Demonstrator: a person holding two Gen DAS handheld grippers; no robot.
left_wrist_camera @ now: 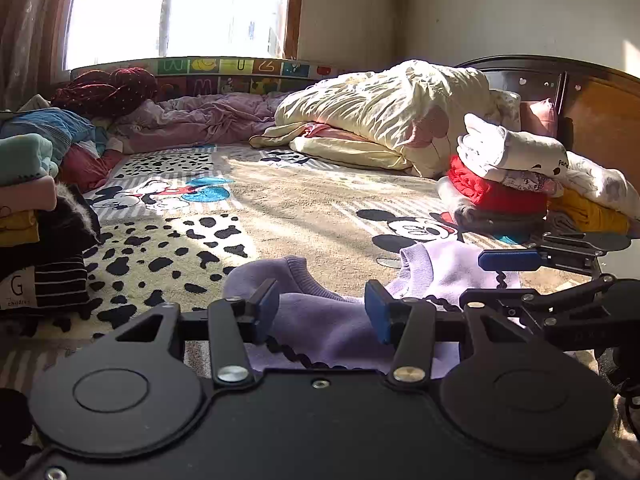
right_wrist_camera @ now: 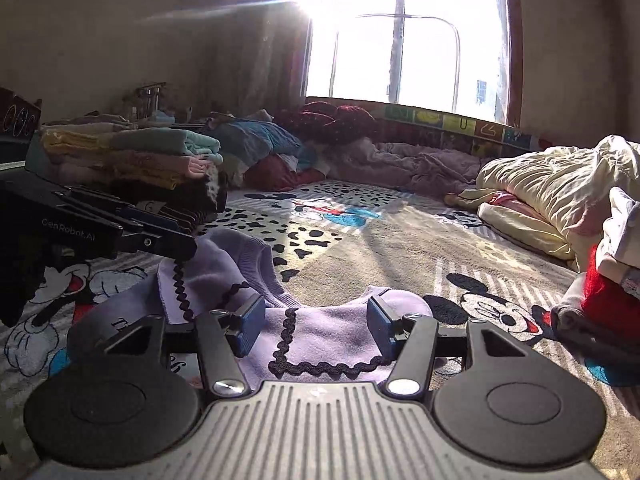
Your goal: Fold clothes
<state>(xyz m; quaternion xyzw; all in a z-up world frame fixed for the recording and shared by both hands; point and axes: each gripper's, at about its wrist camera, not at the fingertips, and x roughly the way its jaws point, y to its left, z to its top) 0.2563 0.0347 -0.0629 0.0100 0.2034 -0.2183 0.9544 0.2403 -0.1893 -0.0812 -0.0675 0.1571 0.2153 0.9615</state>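
Left wrist view | left gripper [left_wrist_camera: 322,312] jaws apart, nothing pinched, over lilac sweatshirt [left_wrist_camera: 320,320] | right gripper [right_wrist_camera: 316,322] likewise parted above its trimmed front | sweatshirt lies rumpled on cartoon blanket [left_wrist_camera: 280,192], near edge | step: likely between folds; next needs fresh edge grips | beyond: folded stack [right_wrist_camera: 132,156] left of it.

lilac sweatshirt [left_wrist_camera: 320,320] partly hidden behind the tool bodies; folded pile [left_wrist_camera: 28,216] cut off at frame edge
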